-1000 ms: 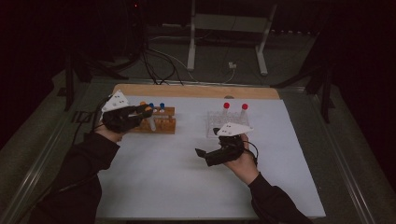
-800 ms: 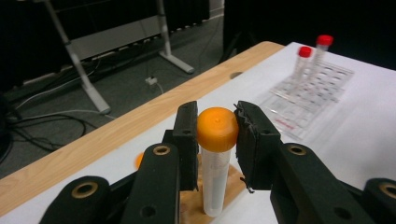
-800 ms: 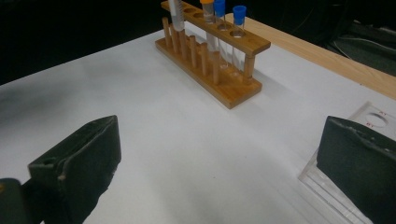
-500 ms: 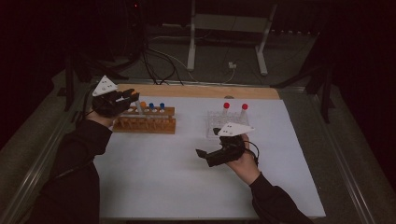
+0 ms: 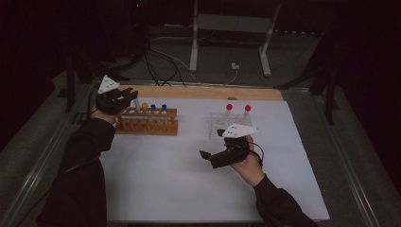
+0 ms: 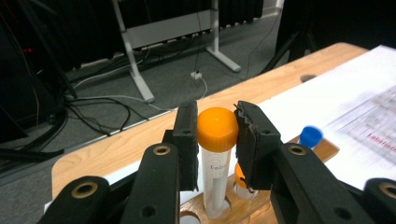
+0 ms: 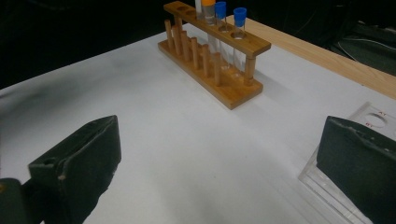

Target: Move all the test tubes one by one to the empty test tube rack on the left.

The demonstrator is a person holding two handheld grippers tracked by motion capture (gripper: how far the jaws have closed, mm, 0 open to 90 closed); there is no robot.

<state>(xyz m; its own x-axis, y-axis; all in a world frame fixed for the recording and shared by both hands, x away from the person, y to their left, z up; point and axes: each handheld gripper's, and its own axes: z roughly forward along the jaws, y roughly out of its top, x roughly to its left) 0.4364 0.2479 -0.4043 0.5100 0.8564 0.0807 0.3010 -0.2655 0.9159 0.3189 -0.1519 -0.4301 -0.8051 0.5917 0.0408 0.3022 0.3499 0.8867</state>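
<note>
Change: the left gripper (image 5: 128, 98) had moved from over the wooden rack (image 5: 147, 125) a second earlier out to its left end, at the upper left of the high view; the right gripper (image 5: 208, 157) had stayed put.
Left jaws: closed on the orange cap of a tube (image 6: 215, 154), pads pressed to both sides.
Tube: upright, its foot in a hole of the rack, beside a second orange-capped tube (image 6: 239, 179).
Right jaws: wide open, nothing between them, low over the white sheet (image 5: 189, 184) at lower centre.
Blue-capped tubes (image 5: 159, 109): standing in the rack.
Clear rack (image 5: 218, 128): held two red-capped tubes (image 5: 238, 109), right of centre on the bench.
</note>
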